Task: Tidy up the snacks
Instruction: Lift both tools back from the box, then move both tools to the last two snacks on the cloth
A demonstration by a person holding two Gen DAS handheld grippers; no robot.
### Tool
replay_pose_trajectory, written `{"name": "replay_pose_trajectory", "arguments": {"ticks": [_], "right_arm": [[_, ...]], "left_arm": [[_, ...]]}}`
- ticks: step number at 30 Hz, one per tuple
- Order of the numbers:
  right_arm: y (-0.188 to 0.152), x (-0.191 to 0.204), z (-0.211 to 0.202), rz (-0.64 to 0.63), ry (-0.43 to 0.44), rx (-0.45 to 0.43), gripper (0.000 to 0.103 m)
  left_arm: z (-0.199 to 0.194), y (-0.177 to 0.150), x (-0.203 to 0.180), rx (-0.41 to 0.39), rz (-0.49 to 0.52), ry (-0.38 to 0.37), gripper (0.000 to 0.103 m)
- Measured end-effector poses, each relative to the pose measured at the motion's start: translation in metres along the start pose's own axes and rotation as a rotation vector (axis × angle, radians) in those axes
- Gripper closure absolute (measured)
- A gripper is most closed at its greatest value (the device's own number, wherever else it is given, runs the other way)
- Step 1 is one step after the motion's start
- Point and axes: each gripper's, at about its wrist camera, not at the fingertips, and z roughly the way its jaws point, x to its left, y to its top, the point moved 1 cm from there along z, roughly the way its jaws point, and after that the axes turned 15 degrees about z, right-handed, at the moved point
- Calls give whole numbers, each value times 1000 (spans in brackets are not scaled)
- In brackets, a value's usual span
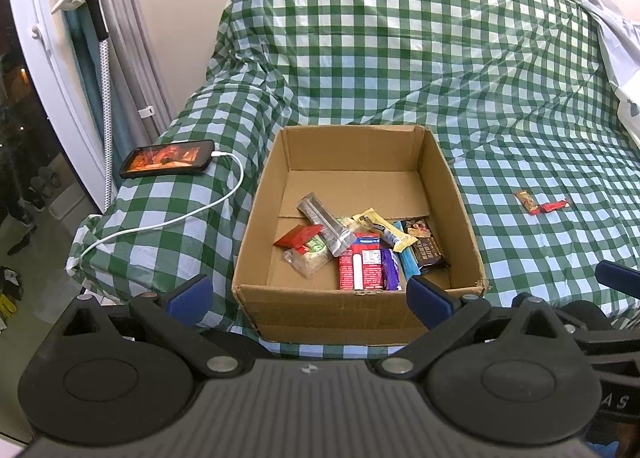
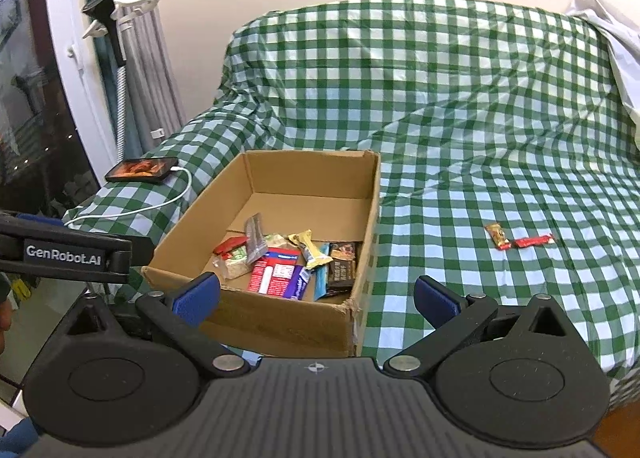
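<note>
Green-and-white checked cloth (image 1: pixel 400 69) covers the surface. On it, an open brown cardboard box (image 1: pixel 362 312) holds mixed wrapped snacks (image 1: pixel 360 250) at its near end. Two small red-wrapped snacks (image 2: pixel 518 240) lie on the cloth well right of the box. A black phone (image 1: pixel 168 158) with white cable (image 1: pixel 176 217) lies left. Left gripper (image 1: pixel 310 296) and right gripper (image 2: pixel 318 298): jaws spread wide, both empty. Only the right view shows the left gripper's lettered side.

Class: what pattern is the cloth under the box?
Green and white checks on the cloth; right wrist view shows it best.
</note>
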Motion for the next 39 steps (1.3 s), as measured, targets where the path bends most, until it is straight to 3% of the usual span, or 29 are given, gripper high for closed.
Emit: {"name": "replay_pose_trajectory", "arguments": {"ticks": [11, 22, 29, 39], "right_arm": [[13, -51, 10, 121, -81, -22, 1], [38, -160, 20, 306, -277, -89, 1], [55, -229, 46, 399, -383, -104, 1], [89, -318, 142, 526, -483, -76, 1]], "left_arm": [[20, 35, -37, 17, 73, -39, 0], [66, 109, -125, 27, 165, -150, 0], [131, 164, -193, 50, 171, -221, 0], [258, 217, -296, 114, 213, -244, 0]]}}
